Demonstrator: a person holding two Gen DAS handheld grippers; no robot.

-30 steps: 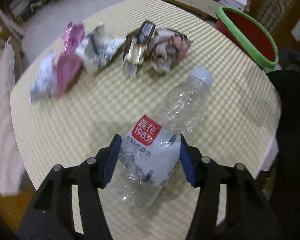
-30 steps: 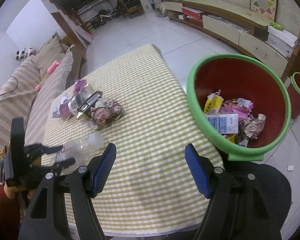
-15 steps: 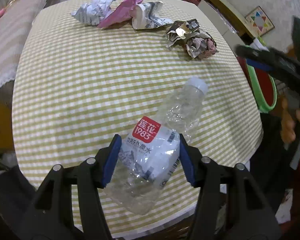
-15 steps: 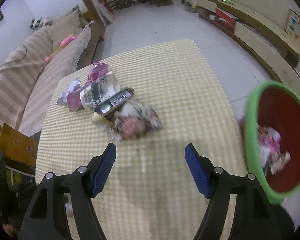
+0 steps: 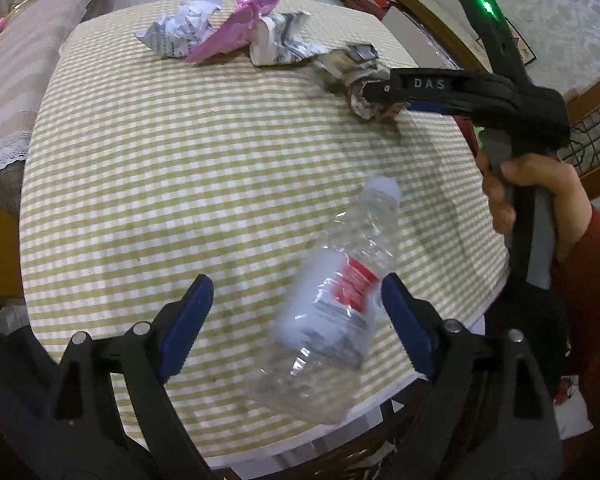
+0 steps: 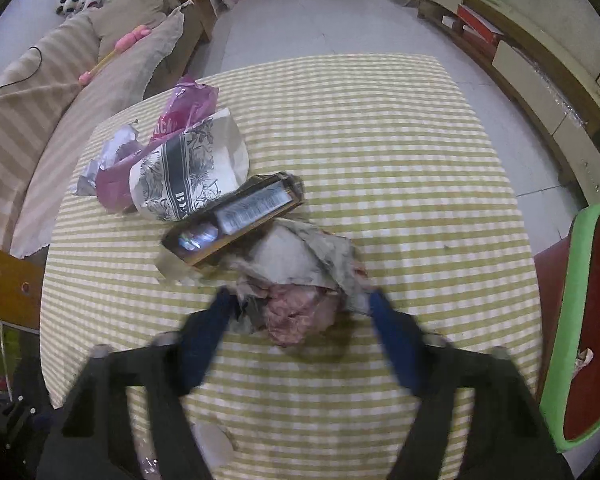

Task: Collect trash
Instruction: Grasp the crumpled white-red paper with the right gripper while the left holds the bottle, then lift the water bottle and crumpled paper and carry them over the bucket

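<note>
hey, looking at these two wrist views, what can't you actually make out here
- Plastic bottle, left wrist view: motion blur smears its label; unclear whether it touches the opening left tool.
- Right tool, right wrist view: its closing fingers are blurred, so contact with the crumpled paper wad is uncertain.
- Green-rimmed bin, right wrist view: cut off by the edge, contents mostly hidden.

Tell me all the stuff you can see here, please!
Water bottle: one, clear, red label, between left tongs.
Crumpled paper ball: one, grey-pink, table middle, between right tongs.
Flat box: one, dark, beside the ball.
Flowered paper bag: one, white-black, far side.
Pink wrapper: one, far side.
Table: one, yellow checked.
Bin: one, green rim, right.
Left tongs: opening.
Right tongs: closing.
</note>
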